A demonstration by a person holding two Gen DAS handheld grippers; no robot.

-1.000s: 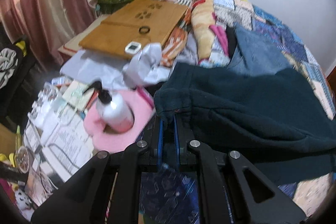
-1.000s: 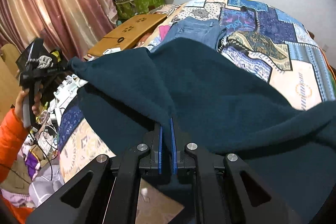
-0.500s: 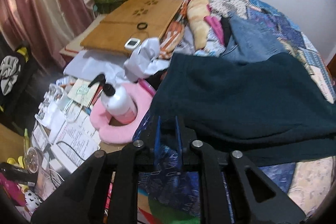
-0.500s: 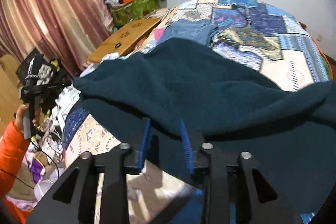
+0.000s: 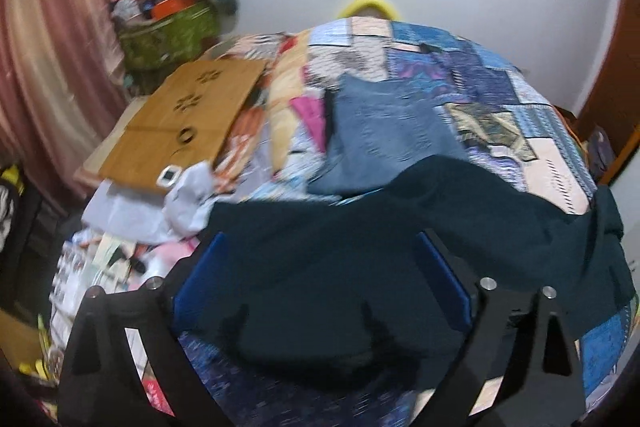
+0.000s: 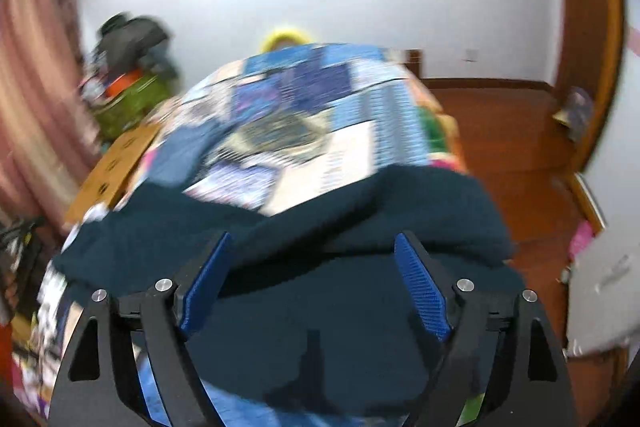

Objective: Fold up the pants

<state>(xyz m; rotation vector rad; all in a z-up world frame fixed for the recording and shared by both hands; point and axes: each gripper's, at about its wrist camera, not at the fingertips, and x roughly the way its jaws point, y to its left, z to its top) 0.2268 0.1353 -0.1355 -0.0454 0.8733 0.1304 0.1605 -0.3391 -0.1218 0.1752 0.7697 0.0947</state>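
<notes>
The dark teal pants (image 5: 420, 227) lie folded across the near end of the patchwork bed cover (image 5: 480, 83). They also fill the lower half of the right wrist view (image 6: 340, 259). My left gripper (image 5: 320, 251) is open wide and empty, just above the pants' near left part. My right gripper (image 6: 314, 251) is open wide and empty above the pants' right part. Both views are blurred by motion.
Folded blue jeans (image 5: 380, 131) lie behind the pants. A wooden lap desk (image 5: 192, 111) and a cluttered side table (image 5: 108, 251) stand left of the bed. A green basket (image 5: 168, 35) sits by the curtain. Wooden floor (image 6: 520, 147) lies to the right.
Both grippers let go of the pants, opened wide and tilted up. The pants dropped onto the bed, folded over.
</notes>
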